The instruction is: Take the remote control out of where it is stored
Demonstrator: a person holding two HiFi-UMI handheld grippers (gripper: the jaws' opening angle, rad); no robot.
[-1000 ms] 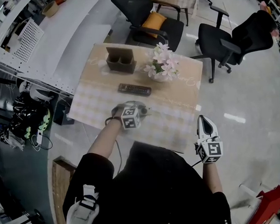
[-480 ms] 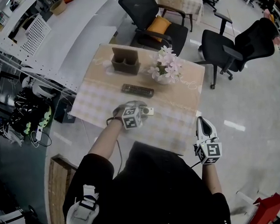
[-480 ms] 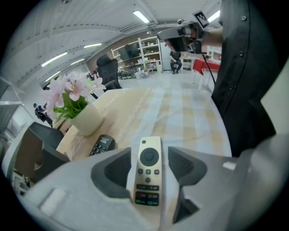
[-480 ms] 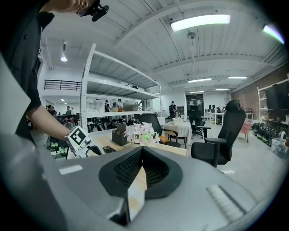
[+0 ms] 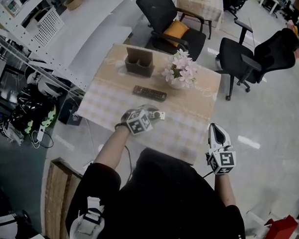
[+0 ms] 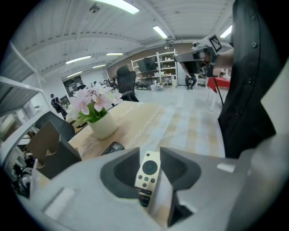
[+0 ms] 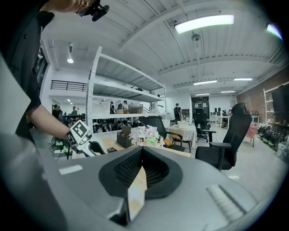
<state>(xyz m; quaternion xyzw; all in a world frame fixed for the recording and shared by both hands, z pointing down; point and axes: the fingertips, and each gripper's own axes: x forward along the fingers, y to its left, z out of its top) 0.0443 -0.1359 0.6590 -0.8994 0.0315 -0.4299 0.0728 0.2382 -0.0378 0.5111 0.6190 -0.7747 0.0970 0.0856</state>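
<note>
1. Your left tongs point(image 5: 150, 113) are closing their jaws on the white remote point(image 6: 148, 173). It stands between the pads with its button face up and its round-key end pointing out past the tips. It is held over the table point(image 5: 107, 107), well clear of the brown storage box point(image 5: 139, 62), which sits far beyond the tips.
2. Your right tongs point(image 5: 216, 130) are pressed together with nothing in them, hanging off the table edge well to the right of the left pair.
3. I judge the main risk to be a slip. The pads seem to catch only the near end of the remote, so most of its smooth body overhangs the tips. A quick swing or tilt could make it pivot or drop.
4. A black remote point(image 5: 149, 93) lies just ahead of the left tips, with the flower pot point(image 5: 180, 81) beyond it to the right. Lowering forward could knock either one.
5. The left gripper view shows the pads and the keys. The head view shows only a pale end poking out beside the marker cube.
6. Only the head view shows how far both tongs are from the box.
</note>
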